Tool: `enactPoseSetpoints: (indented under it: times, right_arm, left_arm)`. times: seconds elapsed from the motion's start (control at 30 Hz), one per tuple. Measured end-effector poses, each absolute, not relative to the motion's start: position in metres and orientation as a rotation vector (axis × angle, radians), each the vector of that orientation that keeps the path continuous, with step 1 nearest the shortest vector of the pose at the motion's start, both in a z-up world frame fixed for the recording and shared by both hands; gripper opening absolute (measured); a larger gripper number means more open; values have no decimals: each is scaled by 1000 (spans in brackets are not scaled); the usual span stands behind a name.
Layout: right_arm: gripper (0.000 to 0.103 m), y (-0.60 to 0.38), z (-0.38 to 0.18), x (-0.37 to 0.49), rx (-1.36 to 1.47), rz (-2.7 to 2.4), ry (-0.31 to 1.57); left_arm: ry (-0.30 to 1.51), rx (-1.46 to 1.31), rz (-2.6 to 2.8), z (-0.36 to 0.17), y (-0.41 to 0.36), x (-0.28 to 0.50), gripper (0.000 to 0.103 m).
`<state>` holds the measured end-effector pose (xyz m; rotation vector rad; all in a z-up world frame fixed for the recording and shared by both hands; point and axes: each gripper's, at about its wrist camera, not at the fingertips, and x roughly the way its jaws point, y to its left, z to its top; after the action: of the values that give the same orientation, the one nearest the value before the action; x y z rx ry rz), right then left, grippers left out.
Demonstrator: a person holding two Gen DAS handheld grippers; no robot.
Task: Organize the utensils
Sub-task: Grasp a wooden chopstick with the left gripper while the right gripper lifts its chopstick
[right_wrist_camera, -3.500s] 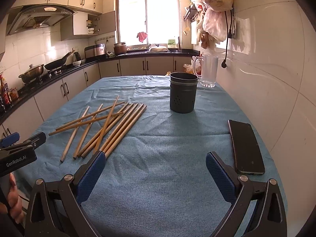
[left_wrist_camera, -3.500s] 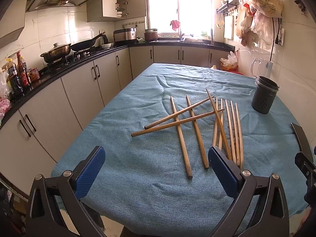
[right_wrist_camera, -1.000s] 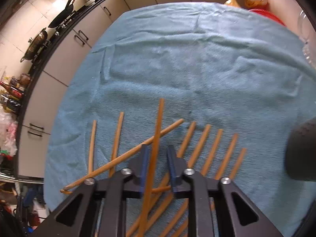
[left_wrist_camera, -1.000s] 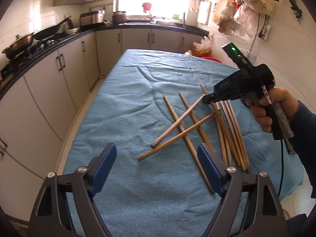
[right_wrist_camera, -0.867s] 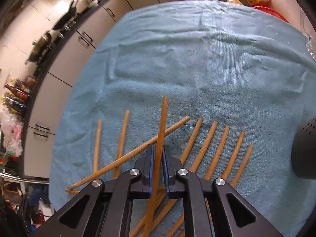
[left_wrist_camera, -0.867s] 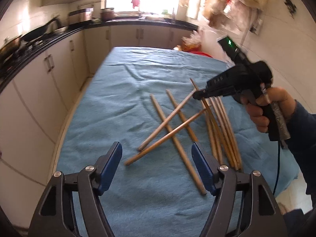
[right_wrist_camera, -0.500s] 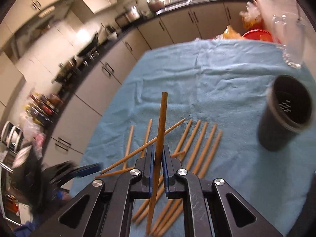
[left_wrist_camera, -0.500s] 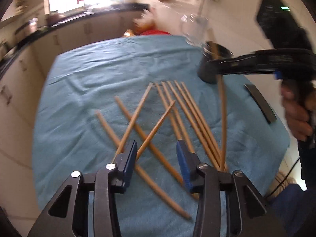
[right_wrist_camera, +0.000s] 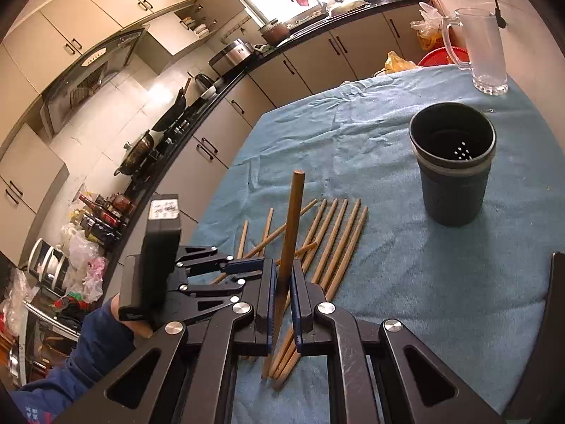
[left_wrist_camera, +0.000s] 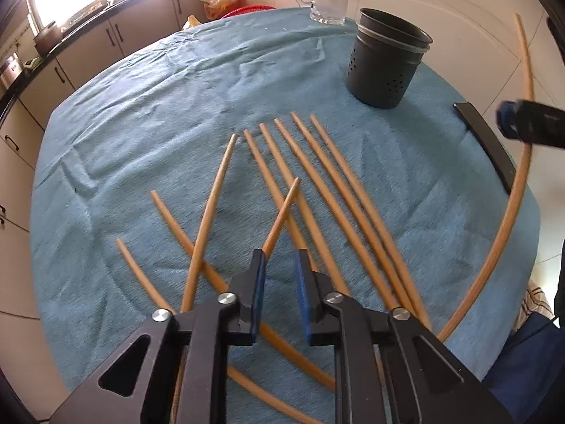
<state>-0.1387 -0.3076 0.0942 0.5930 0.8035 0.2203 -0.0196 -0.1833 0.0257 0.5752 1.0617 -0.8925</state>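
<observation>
The right tongs squeeze one round wooden chopstick. The left tongs have just been closing around another thin stick on the fuzzy blue cloth.

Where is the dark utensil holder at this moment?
The dark utensil holder stands upright on the blue cloth, right of centre in the right wrist view, between the glass mug and the chopsticks.

Black gripper frames with silver screws, blue-padded fingers, dark blue sleeve.
</observation>
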Motion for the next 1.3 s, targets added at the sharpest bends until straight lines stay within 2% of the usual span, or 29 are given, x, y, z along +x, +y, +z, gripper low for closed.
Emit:
enactPoseSetpoints:
  times: [0.1, 0.43, 0.57, 0.7, 0.97, 1.07, 1.1, 1.13, 1.17, 1.3]
  right_arm:
    - [8, -308, 95, -145, 599, 221, 796]
    - [8, -299, 107, -167, 595, 207, 750]
    - [8, -297, 110, -176, 587, 201, 740]
    - [8, -300, 111, -184, 588, 190, 727]
    - [9, -314, 96, -185, 655, 158, 769]
    - [13, -329, 83, -182, 709, 108, 819]
    - [18, -335, 76, -182, 728, 92, 841]
    - [27, -340, 70, -181, 740, 67, 871]
    - [30, -342, 65, -181, 744, 47, 892]
    - [30, -356, 37, -174, 770, -62, 991]
  left_arm:
    - [1059, 588, -839, 24, -188, -20, 0]
    - [1092, 487, -794, 16, -174, -23, 0]
    - [1048, 488, -825, 30, -171, -35, 0]
    - [1005, 529, -822, 43, -171, -39, 25]
    - [1047, 624, -778, 21, -184, -27, 25]
    - [1034, 640, -752, 15, -190, -27, 16]
    - [1029, 646, -736, 15, -192, -27, 10]
    - [1021, 648, -714, 15, -193, -27, 8]
    - [1020, 634, -708, 15, -192, -27, 7]
    - [993, 548, -714, 25, -184, -27, 6]
